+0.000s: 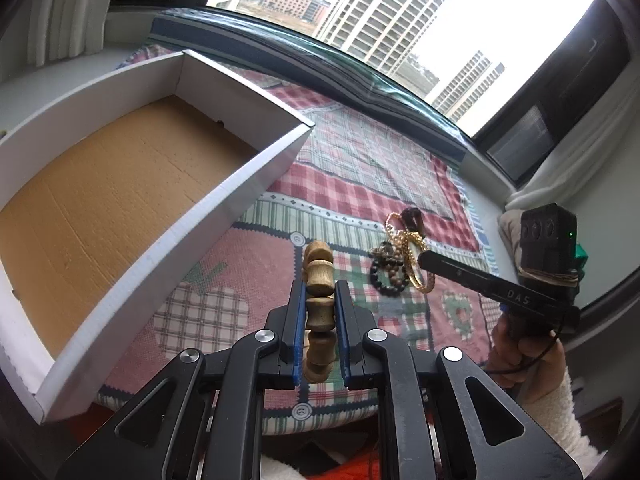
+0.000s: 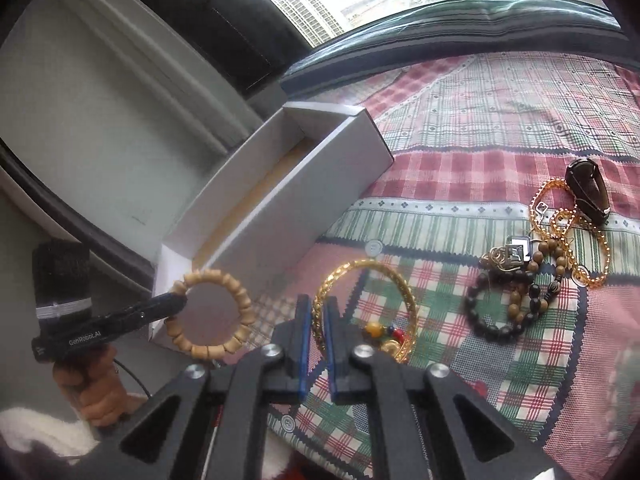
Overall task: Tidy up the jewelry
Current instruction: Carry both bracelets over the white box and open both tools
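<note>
Left wrist view shows the left tool closed on a wooden bead bracelet, pinched edge-on between its blue pads, with beads sticking out past the tips above a patchwork cloth. An open white box with a brown cardboard floor lies just left of the tool. Right wrist view shows the right tool closed on a gold bangle, whose ring curves out ahead and to the right of the pads. A tangled jewelry pile of dark beads and gold chains rests on the cloth, well to the right.
</note>
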`<state>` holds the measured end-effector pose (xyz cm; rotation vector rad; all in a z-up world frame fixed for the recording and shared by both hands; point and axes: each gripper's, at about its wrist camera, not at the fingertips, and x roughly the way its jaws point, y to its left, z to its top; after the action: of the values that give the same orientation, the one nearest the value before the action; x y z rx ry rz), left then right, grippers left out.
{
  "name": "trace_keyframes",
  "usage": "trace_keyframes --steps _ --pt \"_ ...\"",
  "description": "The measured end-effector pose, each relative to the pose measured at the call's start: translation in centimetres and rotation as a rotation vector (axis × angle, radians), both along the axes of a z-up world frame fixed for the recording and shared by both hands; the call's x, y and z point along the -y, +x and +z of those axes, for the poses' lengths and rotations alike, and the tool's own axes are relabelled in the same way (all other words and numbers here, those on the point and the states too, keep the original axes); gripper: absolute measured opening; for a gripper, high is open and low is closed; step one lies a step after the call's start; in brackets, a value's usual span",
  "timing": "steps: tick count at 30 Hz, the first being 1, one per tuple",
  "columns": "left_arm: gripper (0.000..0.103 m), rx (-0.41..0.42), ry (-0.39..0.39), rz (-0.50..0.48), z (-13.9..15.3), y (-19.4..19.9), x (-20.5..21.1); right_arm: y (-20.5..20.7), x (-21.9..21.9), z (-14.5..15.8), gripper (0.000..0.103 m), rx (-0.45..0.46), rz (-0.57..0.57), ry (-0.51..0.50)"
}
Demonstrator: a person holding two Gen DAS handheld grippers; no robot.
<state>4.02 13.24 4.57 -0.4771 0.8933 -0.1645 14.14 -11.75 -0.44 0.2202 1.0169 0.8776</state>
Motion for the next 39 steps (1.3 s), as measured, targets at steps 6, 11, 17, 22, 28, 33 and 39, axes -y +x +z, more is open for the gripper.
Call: trace_keyframes --steps 6,11,17,22,28,33,39 --pt "0.012 0.092 -0.015 0.097 4.8 -1.6 -5.0 0.4 -5.7 5.3 0.006 0.115 0.097 0.037" --pt "0.012 0.105 0.07 0.24 6.6 -1.8 -10.1 0.9 -12.1 7.9 0.006 0.212 0.181 0.019" --pt "0.012 0.054 0.182 0.406 5.4 -1.2 -15.7 1.8 -19.7 8.0 0.006 0.267 0.255 -0.018" --pt "0.012 -0.053 0.27 0.49 1.5 0.8 -18.4 2.2 -26.2 6.7 0.006 0.315 0.303 -0.104" --pt "0.012 -0.171 0.309 0.486 -3.2 1.7 -19.1 2.3 -31.7 4.1 0.006 0.347 0.353 -0.222" --pt "0.013 -0.233 0.35 0.483 -5.5 2.8 -18.5 2.6 -33.9 0.9 0.006 0.313 0.367 -0.312" --pt "0.076 -0.222 0.509 0.568 -5.2 2.8 -18.2 3.1 -34.4 -1.1 0.054 0.263 0.369 -0.31"
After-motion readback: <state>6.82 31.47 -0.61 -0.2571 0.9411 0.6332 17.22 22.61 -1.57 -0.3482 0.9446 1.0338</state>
